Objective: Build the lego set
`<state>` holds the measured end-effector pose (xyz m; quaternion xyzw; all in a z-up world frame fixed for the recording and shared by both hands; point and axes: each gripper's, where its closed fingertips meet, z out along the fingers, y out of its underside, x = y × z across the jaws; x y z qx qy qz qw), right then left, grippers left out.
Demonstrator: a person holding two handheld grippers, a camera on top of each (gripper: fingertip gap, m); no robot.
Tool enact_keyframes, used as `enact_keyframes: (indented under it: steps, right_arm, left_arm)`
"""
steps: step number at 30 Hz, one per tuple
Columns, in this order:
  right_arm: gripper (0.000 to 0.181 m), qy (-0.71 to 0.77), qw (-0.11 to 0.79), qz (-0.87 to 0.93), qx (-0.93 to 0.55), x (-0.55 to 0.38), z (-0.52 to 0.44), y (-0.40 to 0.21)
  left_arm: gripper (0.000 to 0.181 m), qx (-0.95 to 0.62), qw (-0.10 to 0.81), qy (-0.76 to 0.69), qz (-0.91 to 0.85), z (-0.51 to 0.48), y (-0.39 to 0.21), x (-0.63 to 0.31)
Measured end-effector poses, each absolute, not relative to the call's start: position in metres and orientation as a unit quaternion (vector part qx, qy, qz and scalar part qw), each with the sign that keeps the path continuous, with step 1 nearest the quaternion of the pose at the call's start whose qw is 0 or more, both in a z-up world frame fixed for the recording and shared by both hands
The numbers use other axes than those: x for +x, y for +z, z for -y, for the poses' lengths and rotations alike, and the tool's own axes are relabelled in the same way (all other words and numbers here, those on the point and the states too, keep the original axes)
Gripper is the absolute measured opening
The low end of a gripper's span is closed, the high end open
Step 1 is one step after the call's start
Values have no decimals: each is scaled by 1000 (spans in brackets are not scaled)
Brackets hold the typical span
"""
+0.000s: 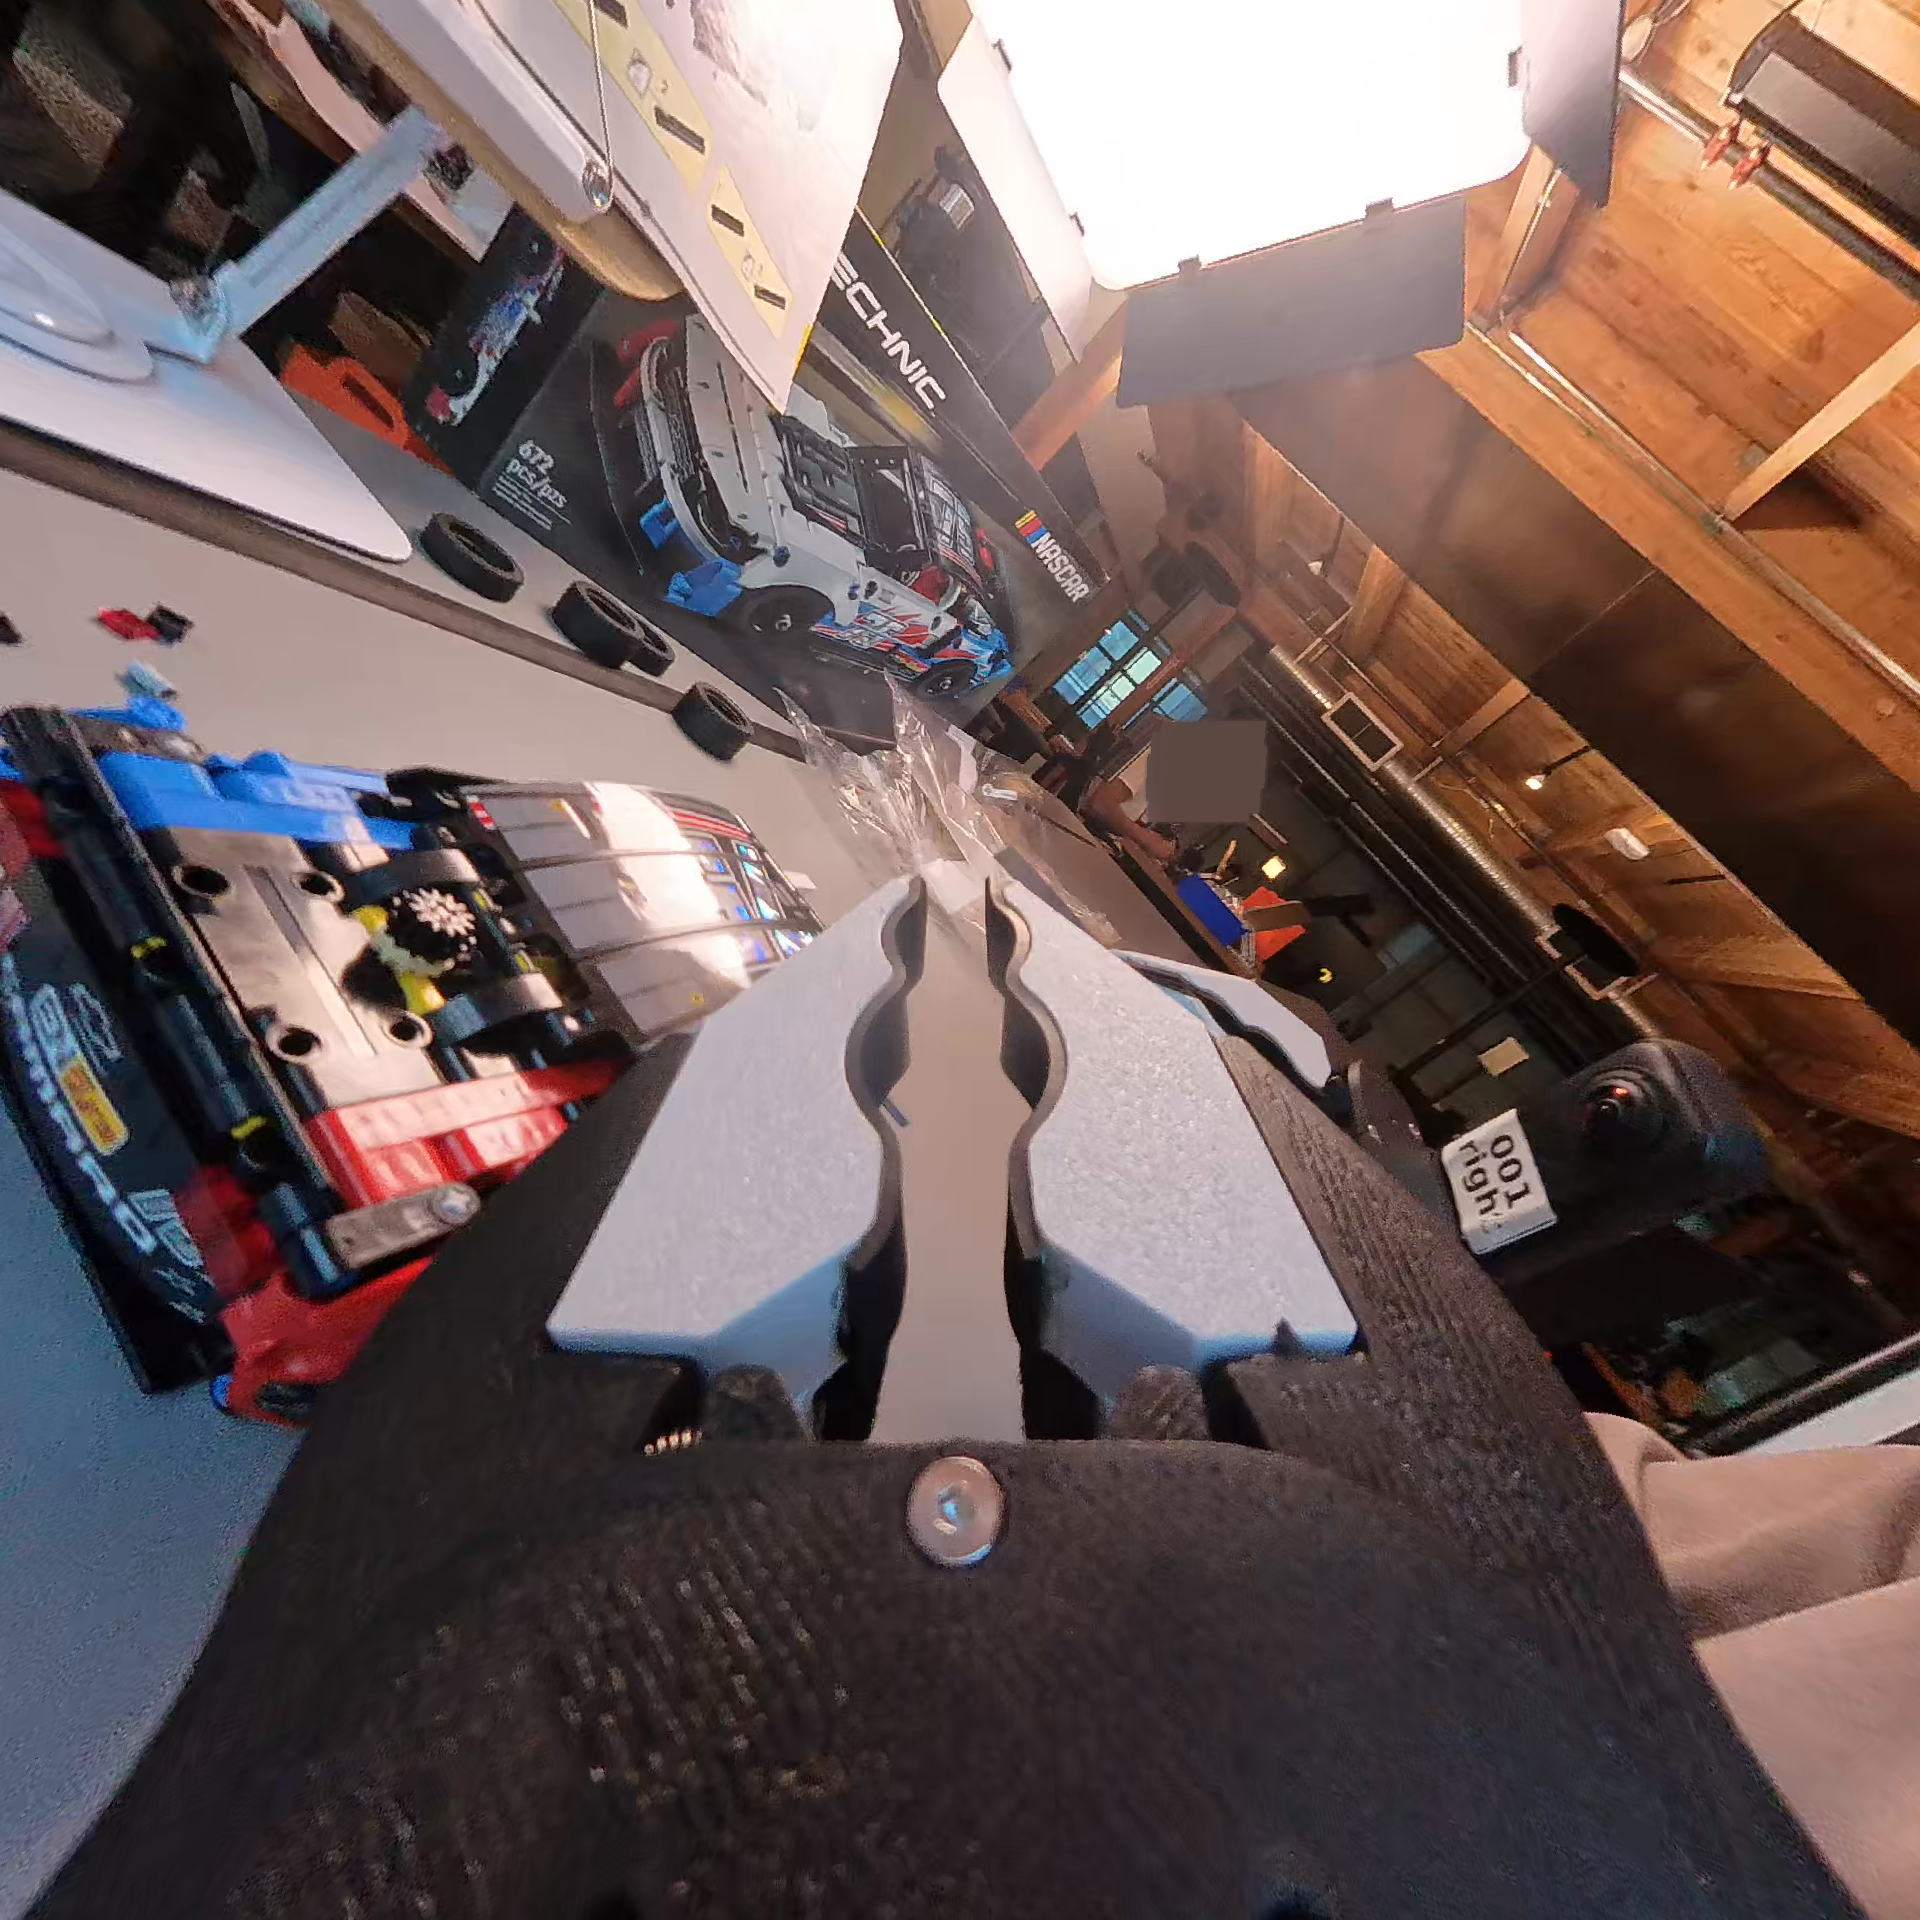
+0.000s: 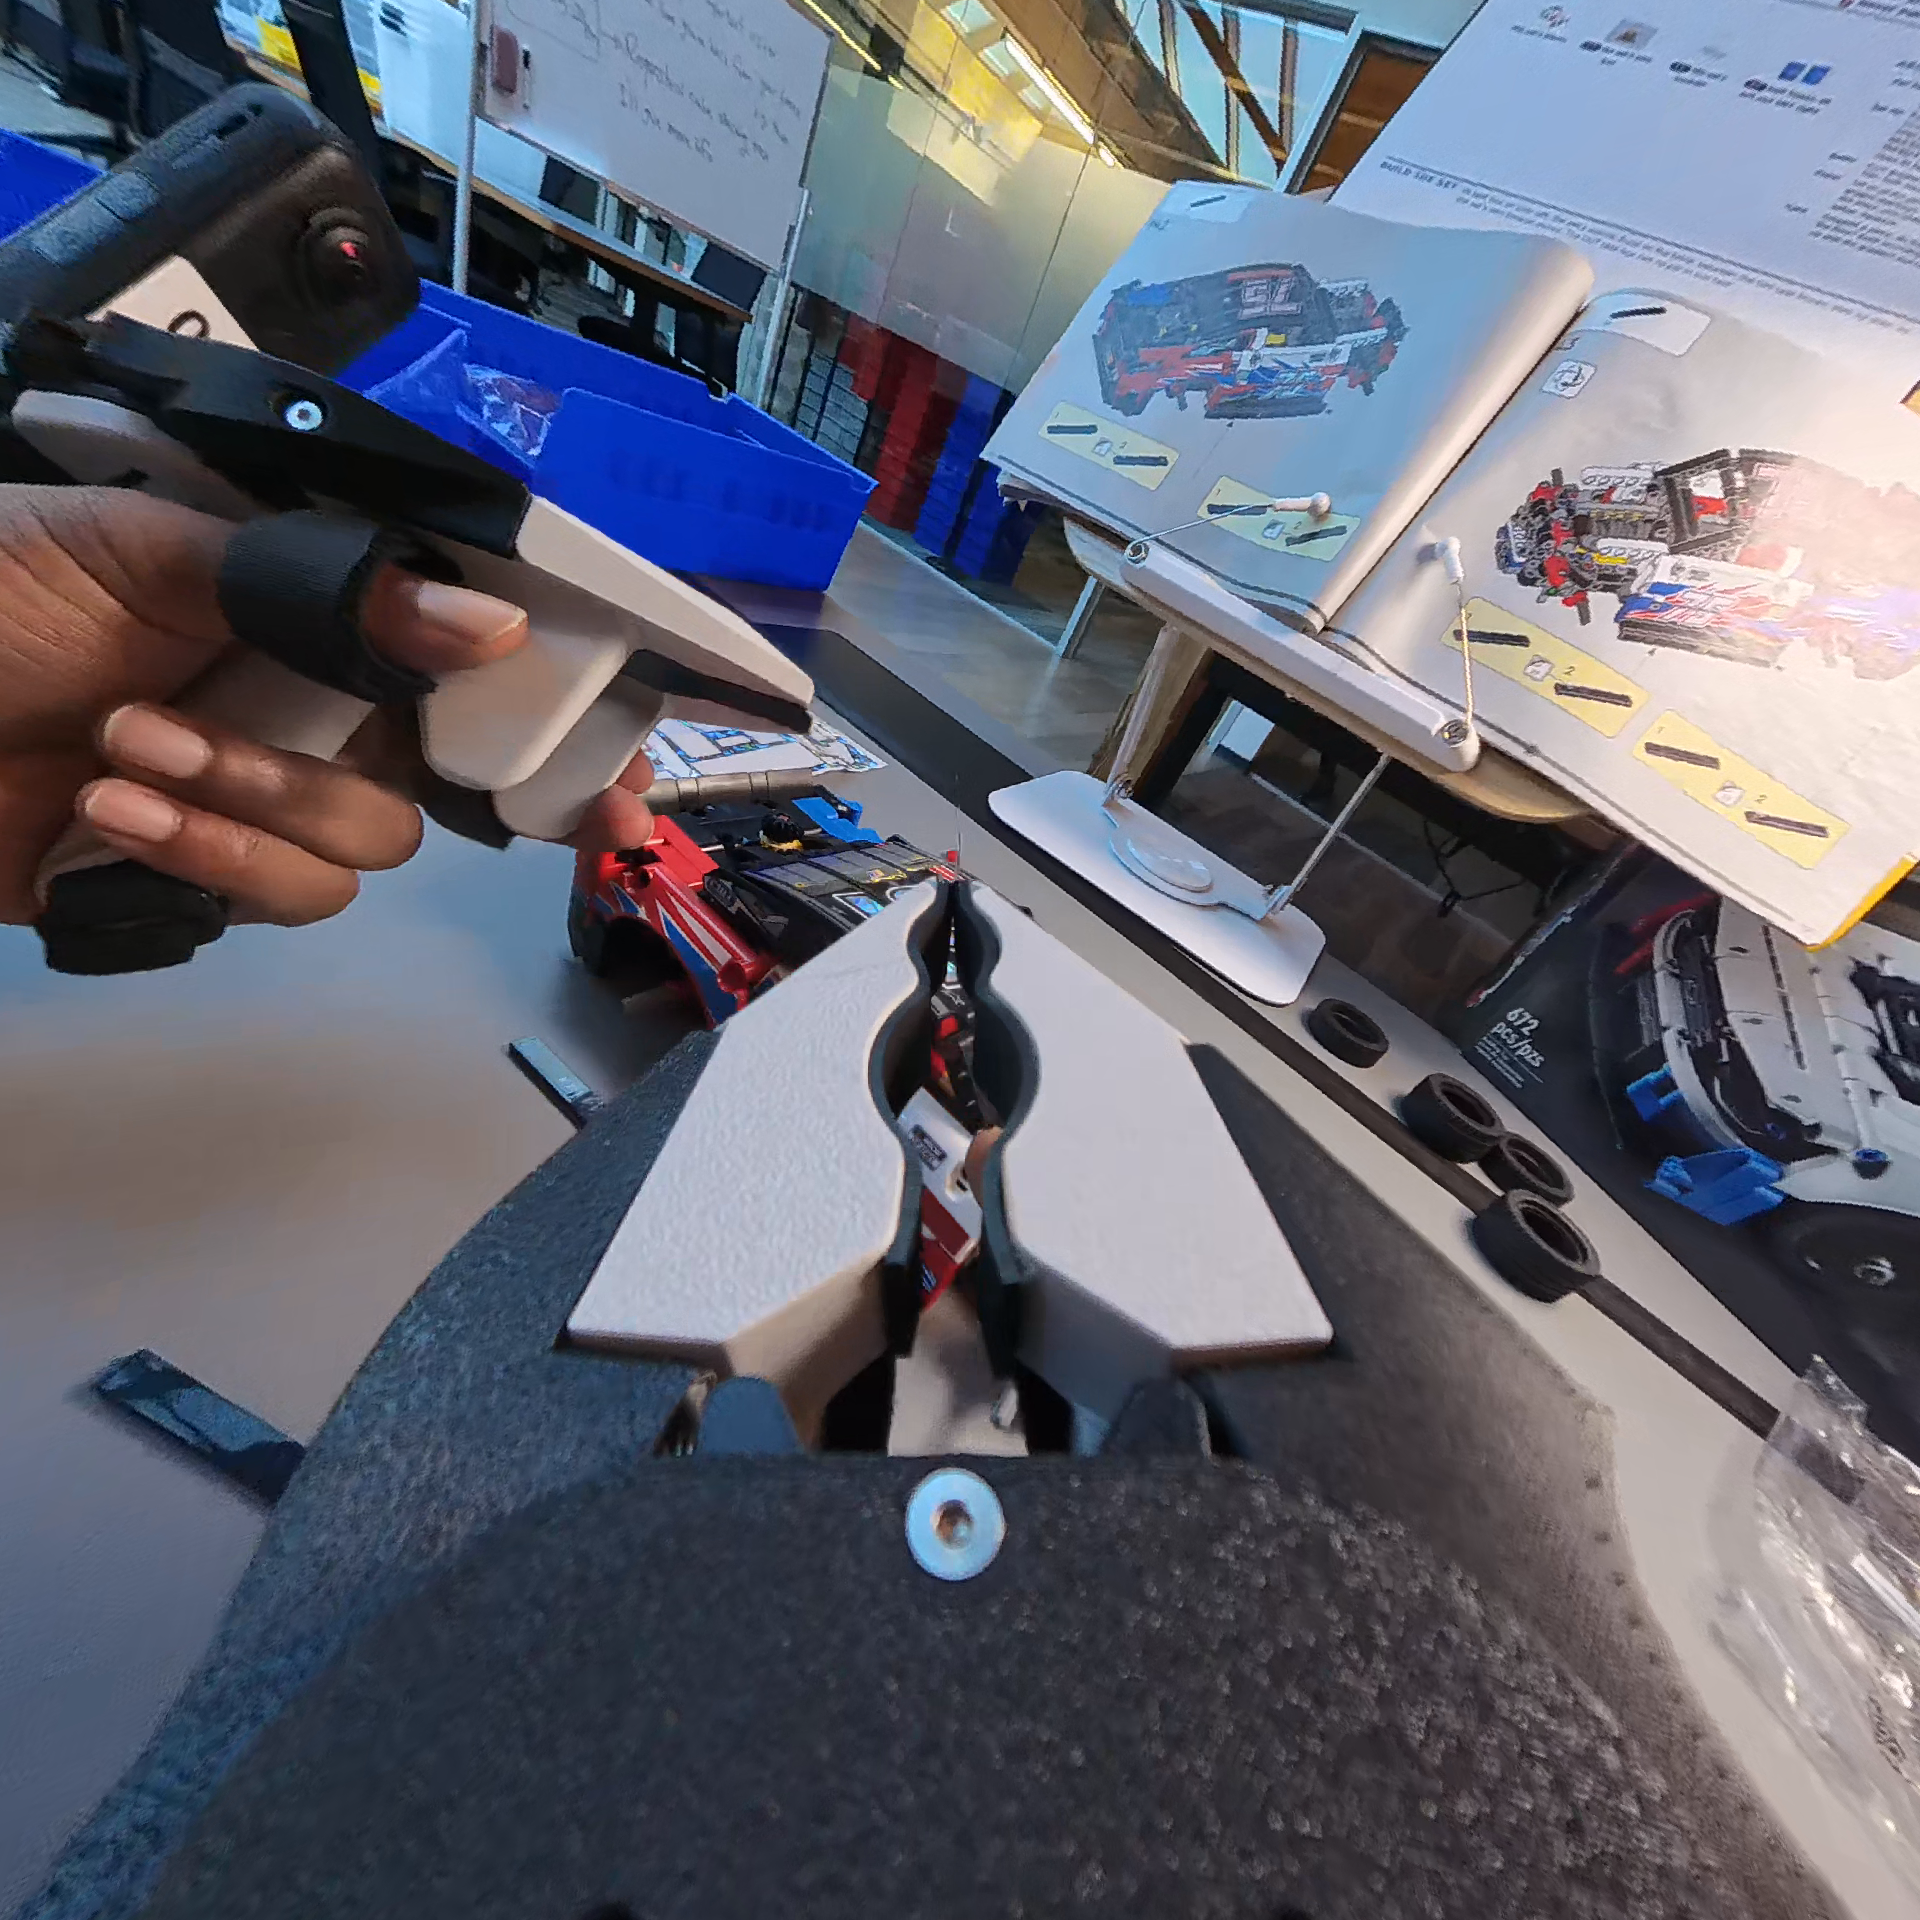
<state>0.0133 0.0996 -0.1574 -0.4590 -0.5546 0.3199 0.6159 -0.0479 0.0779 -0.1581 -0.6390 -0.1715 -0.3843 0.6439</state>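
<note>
Grey tabletop (image 1: 312, 665) carries the nearly built lego car (image 1: 343, 997) beside the empty, narrowly parted left gripper (image 1: 954, 902), while the right gripper (image 2: 952, 906), tips almost closed, holds nothing I can make out; fitting the loose tyres (image 2: 1536, 1242) seems next.

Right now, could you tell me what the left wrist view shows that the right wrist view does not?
Only the left wrist view shows the bright lamp overhead. Only the right wrist view shows the blue bin, the open instruction book and a hand holding the other gripper. Both show the partly built car, loose tires and the box.
</note>
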Motion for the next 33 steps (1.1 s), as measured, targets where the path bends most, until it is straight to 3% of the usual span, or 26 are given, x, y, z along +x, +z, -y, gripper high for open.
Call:
enact_keyframes:
  steps: [9, 17, 33]
  right_arm:
    - [0, 198, 678, 604, -370, 9, -86, -163]
    - [0, 91, 708, 640, -285, 2, -67, -169]
    - [0, 78, 703, 653, -272, 0, -63, -176]
  left_arm:
    - [16, -594, 588, -502, 220, -74, -163, -18]
    - [15, -598, 567, -518, 230, -75, -171, -14]
    - [0, -606, 568, -515, 213, -75, -172, -10]
